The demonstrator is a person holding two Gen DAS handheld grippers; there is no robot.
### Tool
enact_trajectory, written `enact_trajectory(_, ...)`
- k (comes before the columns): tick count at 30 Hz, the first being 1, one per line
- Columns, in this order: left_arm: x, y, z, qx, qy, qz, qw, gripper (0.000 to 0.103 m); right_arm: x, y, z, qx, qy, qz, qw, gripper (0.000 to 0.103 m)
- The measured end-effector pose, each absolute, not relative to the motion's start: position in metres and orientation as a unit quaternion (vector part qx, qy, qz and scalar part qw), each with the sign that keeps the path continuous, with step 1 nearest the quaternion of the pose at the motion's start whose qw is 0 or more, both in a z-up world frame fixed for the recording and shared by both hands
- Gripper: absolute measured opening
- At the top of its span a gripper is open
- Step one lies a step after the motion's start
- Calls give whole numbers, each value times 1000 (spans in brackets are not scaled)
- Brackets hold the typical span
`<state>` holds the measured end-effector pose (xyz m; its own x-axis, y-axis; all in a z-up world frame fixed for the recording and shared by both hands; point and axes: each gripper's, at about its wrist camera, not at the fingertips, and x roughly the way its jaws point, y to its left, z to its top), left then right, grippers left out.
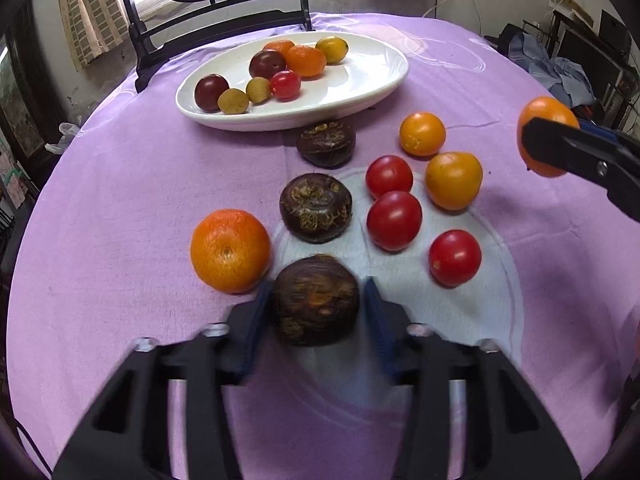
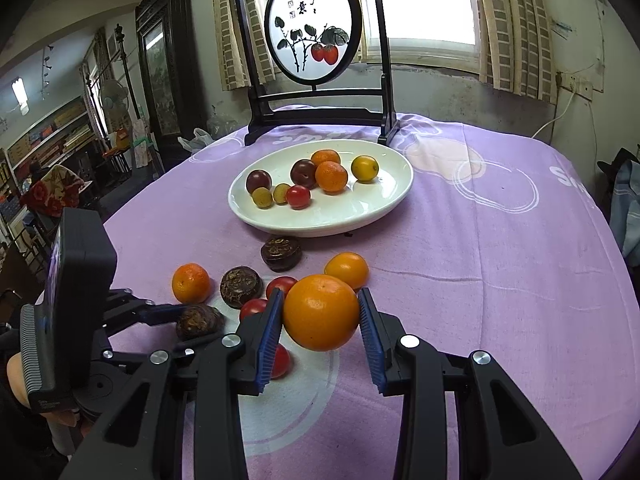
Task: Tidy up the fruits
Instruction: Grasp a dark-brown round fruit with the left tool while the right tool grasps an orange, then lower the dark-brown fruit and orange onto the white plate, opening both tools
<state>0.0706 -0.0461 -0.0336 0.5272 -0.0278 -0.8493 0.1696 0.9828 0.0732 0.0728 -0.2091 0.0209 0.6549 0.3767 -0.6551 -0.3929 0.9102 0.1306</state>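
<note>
My right hand-held gripper (image 2: 320,316) clamps an orange (image 2: 321,312) lifted above the desk (image 2: 480,260), bound for the far plate (image 2: 384,204); left hand-held gripper (image 1: 318,300) brackets a near water chestnut (image 1: 316,300), contact unclear.

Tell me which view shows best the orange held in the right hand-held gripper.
The right wrist view: the orange sits whole and near the centre, between the blue pads of the right hand-held gripper. The left wrist view catches it only at the right edge, with a black finger across part of it.
</note>
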Motion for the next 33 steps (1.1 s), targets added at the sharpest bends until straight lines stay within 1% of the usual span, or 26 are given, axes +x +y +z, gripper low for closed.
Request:
enact_trajectory(4,62,-50,-29,94,472,-63,874,42,72,-208,20,-12,357,210,910,38)
enact_trajectory(11,66,-33,1,67,451,-78,887,42,72,-208,21,-6,349,209,914,38)
enact_trajectory(16,91,-26,23,74,423,-62,901,42,82,-208,31,1,340,203,918,38)
enact_trajectory(21,131,-20,39,54,407,-67,909,42,108,-198,42,-26,332,188,924,38)
enact_trajectory(27,183,-10,30,28,421,-43,906,42,149,-173,43,-69,325,181,926,38)
enact_trajectory(33,212,-1,17,8,437,-26,899,42,191,-160,26,-74,354,176,915,38)
